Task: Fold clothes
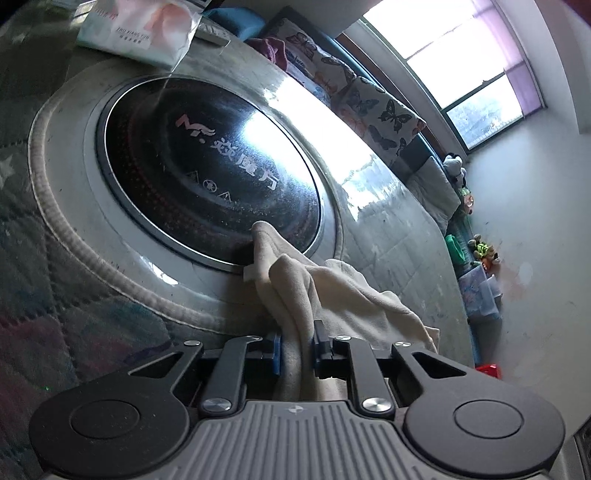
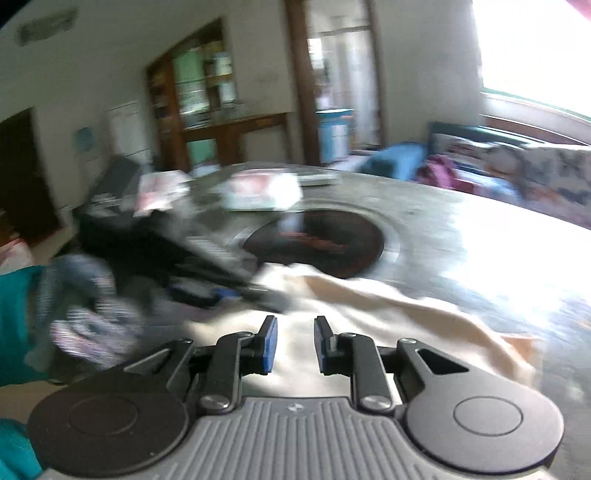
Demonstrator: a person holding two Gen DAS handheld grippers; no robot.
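Note:
A cream garment (image 1: 332,291) lies bunched on the glass-topped round table (image 1: 399,229), beside the black round cooktop (image 1: 207,162) set in its middle. My left gripper (image 1: 297,338) is shut on a fold of the cream garment, which rises between its blue pads. In the right wrist view the cream garment (image 2: 388,306) spreads over the table's near side. My right gripper (image 2: 295,332) is open and empty just above it. The left gripper (image 2: 229,280) shows there, blurred, at the garment's left edge, held by a gloved hand (image 2: 88,306).
A tissue pack (image 1: 140,29) and papers (image 2: 262,192) lie at the table's far side. A sofa with butterfly cushions (image 1: 369,99) runs under the window. Toys and boxes (image 1: 480,280) sit by the wall. Shelves and a doorway (image 2: 332,85) stand behind.

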